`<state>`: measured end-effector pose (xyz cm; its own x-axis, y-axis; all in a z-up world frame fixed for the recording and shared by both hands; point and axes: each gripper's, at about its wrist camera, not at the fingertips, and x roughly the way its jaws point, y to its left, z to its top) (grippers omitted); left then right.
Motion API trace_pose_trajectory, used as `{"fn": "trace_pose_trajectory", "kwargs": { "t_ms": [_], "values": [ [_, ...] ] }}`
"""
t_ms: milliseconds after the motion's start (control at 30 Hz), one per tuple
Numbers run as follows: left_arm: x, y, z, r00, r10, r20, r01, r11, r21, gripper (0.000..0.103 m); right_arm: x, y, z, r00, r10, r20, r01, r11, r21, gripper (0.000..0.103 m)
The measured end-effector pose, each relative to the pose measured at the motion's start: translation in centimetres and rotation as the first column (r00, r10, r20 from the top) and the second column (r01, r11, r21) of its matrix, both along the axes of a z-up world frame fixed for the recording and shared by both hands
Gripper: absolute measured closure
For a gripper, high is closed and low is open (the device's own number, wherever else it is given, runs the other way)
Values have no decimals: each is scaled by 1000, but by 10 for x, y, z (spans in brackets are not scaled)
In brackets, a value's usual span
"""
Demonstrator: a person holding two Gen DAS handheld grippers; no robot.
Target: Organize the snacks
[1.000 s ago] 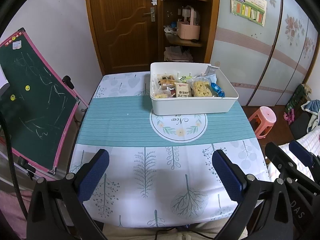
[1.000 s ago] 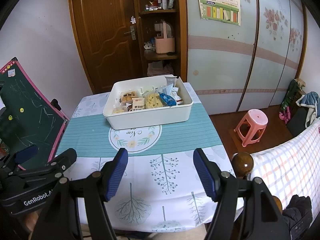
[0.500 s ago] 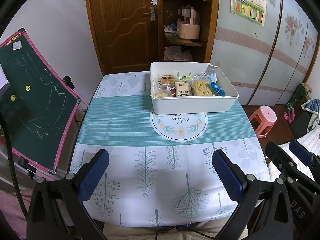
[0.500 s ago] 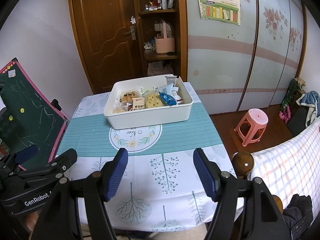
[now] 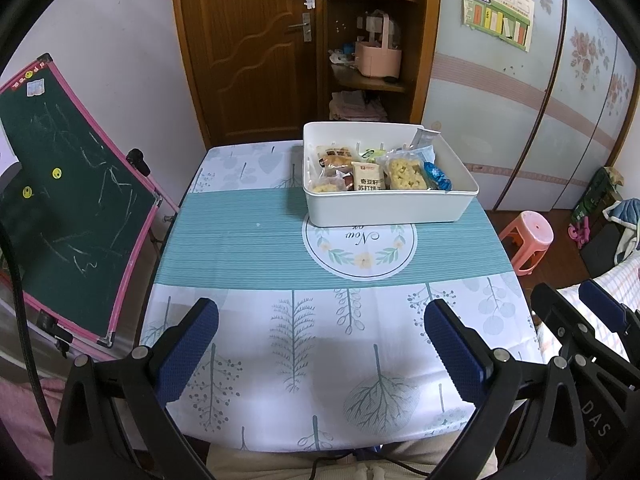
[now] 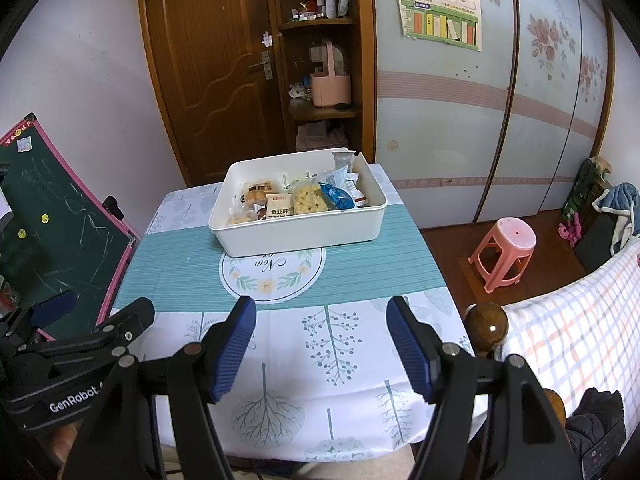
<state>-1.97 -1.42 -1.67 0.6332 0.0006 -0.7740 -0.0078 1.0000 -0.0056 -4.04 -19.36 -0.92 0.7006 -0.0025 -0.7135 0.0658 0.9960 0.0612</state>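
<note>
Both tongs, the left gripper (image 5: 320,340) and right gripper (image 6: 320,340), hang released and empty over the near tablecloth (image 5: 320,240). Well ahead of them, the wrapped snack packets (image 5: 368,174) all sit inside the white plastic bin (image 5: 388,210); collecting looks finished, perhaps only tidying remains.

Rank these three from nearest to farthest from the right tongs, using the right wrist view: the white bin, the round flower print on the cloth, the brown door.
1. Round flower print: on the tablecloth, just ahead of the right tongs.
2. White bin: on the table, just behind the print.
3. Brown door: behind the table, to the left.
</note>
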Motion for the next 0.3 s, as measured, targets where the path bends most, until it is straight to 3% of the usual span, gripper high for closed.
{"fn": "trace_pose_trajectory", "kwargs": {
  "t_ms": [300],
  "values": [
    [-2, 8, -4, 1000, 3, -9, -3, 1000, -13, 1, 0, 4, -1, 1000, 4, -7, -4, 1000, -5, 35]
  ]
}}
